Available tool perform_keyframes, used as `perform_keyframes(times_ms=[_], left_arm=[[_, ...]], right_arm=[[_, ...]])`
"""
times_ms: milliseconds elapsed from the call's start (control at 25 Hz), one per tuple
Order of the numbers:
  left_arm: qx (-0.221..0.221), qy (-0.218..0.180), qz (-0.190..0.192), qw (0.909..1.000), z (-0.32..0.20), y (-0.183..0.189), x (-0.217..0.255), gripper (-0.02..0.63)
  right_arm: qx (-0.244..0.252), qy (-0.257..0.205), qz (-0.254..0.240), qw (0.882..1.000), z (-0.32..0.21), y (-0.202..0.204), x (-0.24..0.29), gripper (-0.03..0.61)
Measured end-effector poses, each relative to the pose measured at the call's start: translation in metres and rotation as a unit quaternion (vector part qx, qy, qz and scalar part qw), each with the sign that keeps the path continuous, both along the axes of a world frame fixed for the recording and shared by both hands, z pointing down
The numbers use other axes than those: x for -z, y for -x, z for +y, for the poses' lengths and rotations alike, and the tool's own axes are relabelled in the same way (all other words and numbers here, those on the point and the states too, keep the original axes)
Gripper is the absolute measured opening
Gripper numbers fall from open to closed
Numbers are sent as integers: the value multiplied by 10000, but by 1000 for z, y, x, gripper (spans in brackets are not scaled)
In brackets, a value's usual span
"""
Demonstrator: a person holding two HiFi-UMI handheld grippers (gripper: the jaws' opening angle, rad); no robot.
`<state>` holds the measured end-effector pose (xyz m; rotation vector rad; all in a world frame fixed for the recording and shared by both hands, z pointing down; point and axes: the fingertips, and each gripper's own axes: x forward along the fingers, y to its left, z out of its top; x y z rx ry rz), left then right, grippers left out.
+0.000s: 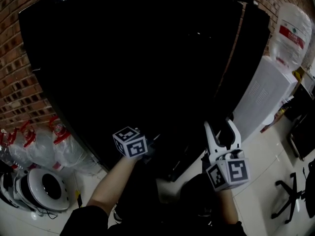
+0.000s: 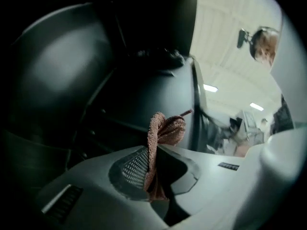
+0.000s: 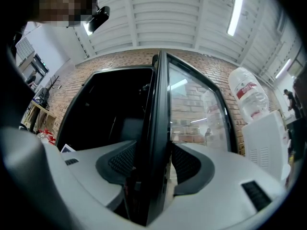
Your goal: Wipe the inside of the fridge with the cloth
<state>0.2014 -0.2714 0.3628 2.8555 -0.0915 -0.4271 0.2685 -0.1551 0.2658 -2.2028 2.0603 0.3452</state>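
Two grippers are in your hands before the open fridge (image 1: 123,58), whose inside shows only as darkness in the head view. At far left, on the floor by the brick wall (image 1: 19,82), sit clear plastic containers (image 1: 42,149) with red parts and a round white appliance (image 1: 43,187). Your left gripper (image 2: 154,163) has its jaws closed tight on the pinkish-brown cloth (image 2: 167,130), which is bunched and sticks out past the pads in front of the fridge's dark interior; you cannot tell whether it touches any surface. Your right gripper (image 3: 151,163) is clamped on the edge of the fridge door (image 3: 160,104), the black frame running up between its jaws with the glass pane to its right. Further right stands a white water dispenser (image 1: 261,95) with an upturned bottle (image 1: 293,28) on top.
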Motion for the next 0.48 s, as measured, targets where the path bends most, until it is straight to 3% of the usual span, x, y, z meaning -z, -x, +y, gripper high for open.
perform_keyframes(times_ms=[240,480], left_arm=[[638,-957,-939,9889,3,-24,-16,41],[1245,-690,-1293,9813,-49,-24,-19,41]], right_arm=[[99,61,11,9999,-1,2,-2,232],[163,66,20,9998,0,2,-1,232]])
